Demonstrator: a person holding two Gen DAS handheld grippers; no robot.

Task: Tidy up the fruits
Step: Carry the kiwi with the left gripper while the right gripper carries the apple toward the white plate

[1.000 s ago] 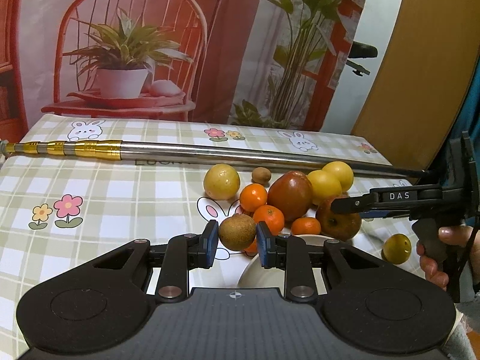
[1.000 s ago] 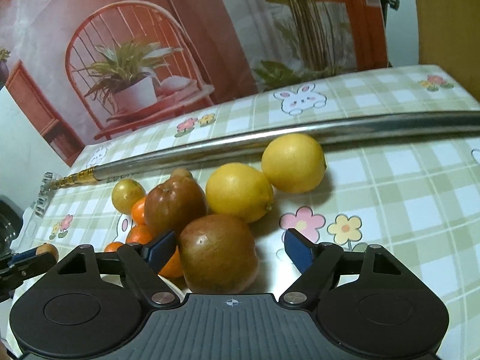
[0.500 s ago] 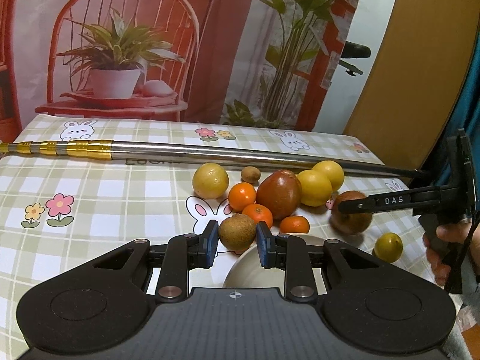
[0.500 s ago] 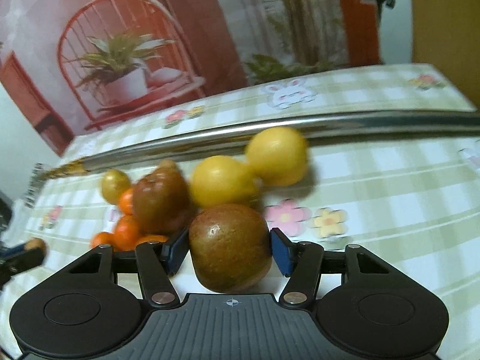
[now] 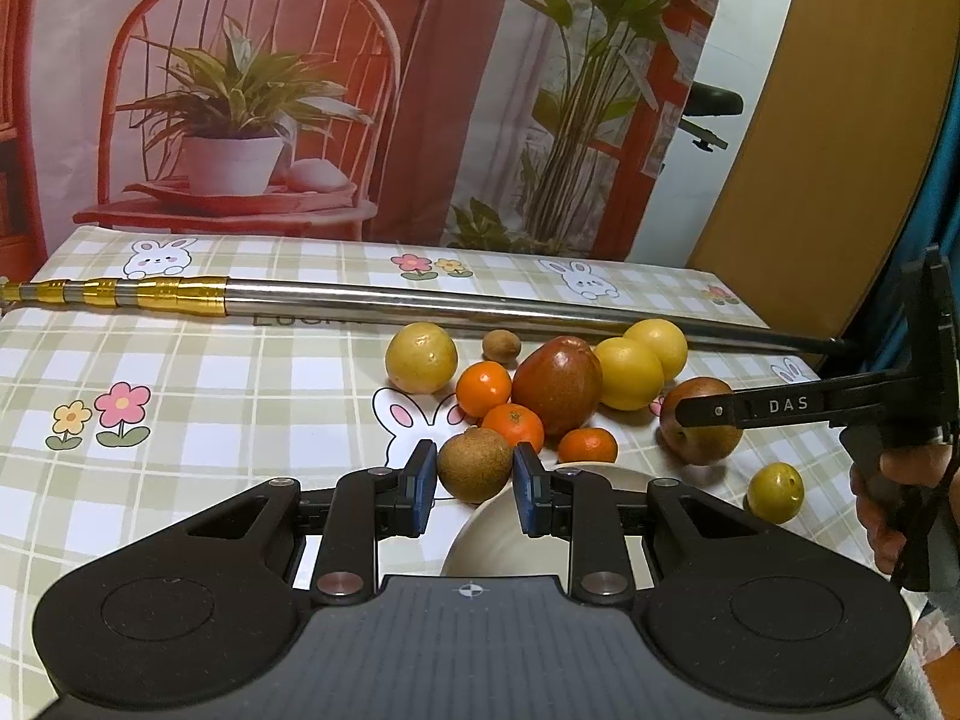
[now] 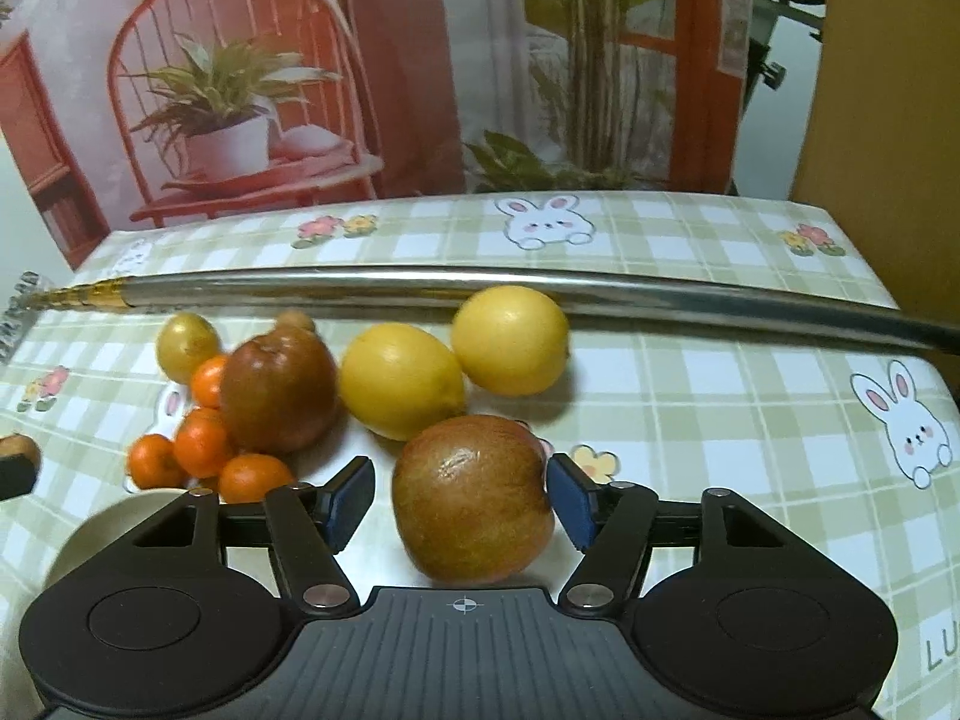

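Near the front edge of a checked tablecloth (image 5: 180,408) printed with rabbits and flowers, the left gripper (image 5: 474,483) pinches a small round brown fruit (image 5: 474,465) between its blue pads (image 5: 423,474), holding it just beside the far rim of a pale bowl (image 5: 498,531). Behind that fruit, toward the middle of the cloth, fruits sit bunched together: three small oranges (image 5: 513,425), a large reddish-brown pear-shaped fruit (image 5: 558,384), two yellow lemons (image 5: 627,372), a yellow-green round fruit (image 5: 421,357) at the left of the bunch, and a tiny brown one (image 5: 501,345) behind. A long steel pole with a gold end (image 5: 384,306) lies across the cloth behind them, running from the left edge to the right edge. Toward the right edge, the right gripper (image 6: 459,501) has its fingers spread around a reddish-brown apple (image 6: 474,498); the right pad (image 6: 567,504) sits against the apple's side, while a gap shows at the left pad. The apple rests on the cloth in front of the lemons. A small yellow-green fruit (image 5: 774,492) lies alone near the front right corner.
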